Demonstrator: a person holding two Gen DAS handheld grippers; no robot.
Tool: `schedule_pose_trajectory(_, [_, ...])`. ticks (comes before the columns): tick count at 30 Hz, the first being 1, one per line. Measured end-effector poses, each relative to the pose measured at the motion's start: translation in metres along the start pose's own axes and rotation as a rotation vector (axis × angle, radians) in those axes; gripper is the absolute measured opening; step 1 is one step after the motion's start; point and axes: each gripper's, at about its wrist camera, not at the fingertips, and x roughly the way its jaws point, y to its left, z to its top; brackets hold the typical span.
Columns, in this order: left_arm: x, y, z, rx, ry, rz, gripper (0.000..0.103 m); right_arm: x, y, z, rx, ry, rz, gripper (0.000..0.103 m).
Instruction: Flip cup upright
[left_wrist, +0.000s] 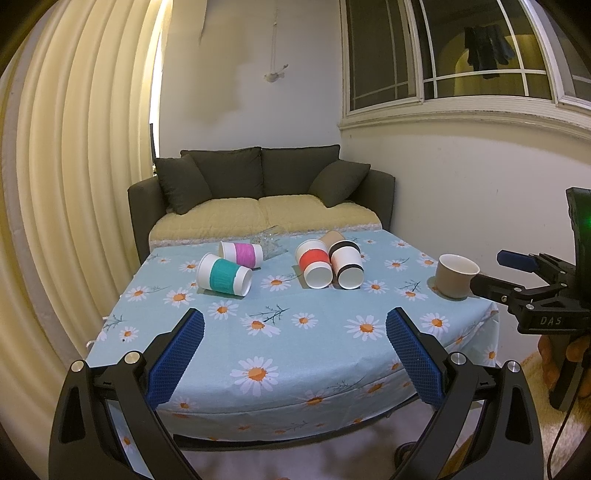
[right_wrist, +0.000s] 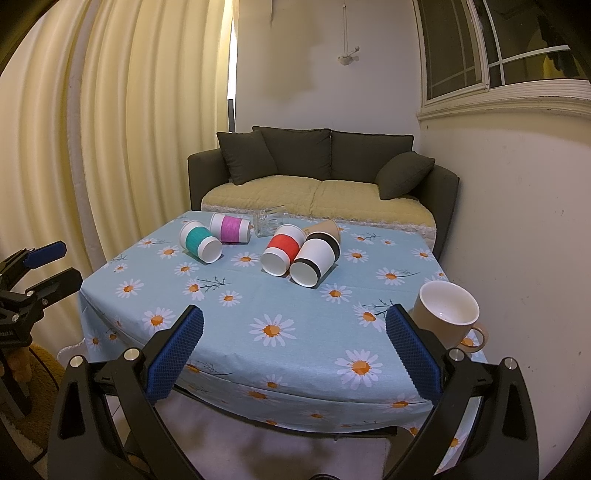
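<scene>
Several paper cups lie on their sides on the daisy tablecloth: teal-sleeved, magenta-sleeved, red-sleeved, black-banded and a brown one behind. They also show in the right wrist view: teal, magenta, red, black-banded. A beige mug stands upright at the right edge, also in the right wrist view. My left gripper is open and empty over the near table edge. My right gripper is open and empty, left of the mug.
A clear glass lies on its side at the back between the cups. A dark sofa stands behind the table. Curtains hang on the left, a wall on the right.
</scene>
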Motion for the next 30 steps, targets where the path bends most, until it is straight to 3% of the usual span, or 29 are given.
schedule_pose_trajectory(8, [0.006,0.002,0.0,-0.007,0.038,-0.002,0.096,-0.001,-0.003,-0.006,0.03,-0.021,-0.005,0.098])
schedule_pose_trajectory(14, [0.014,0.002,0.005,-0.002,0.084,-0.025,0.096,0.002,-0.021,0.004,0.102,0.004,0.039,0.098])
schedule_pose_trajectory(20, [0.032,0.004,0.028,-0.054,0.136,-0.143,0.096,0.006,-0.026,0.018,0.143,0.002,0.075,0.098])
schedule_pose_trajectory(25, [0.066,0.003,0.058,-0.141,0.227,-0.246,0.096,0.013,-0.036,0.035,0.168,-0.009,0.09,0.098])
schedule_pose_trajectory(30, [0.125,-0.002,0.09,-0.203,0.364,-0.217,0.096,0.028,-0.049,0.048,0.211,0.014,0.1,0.098])
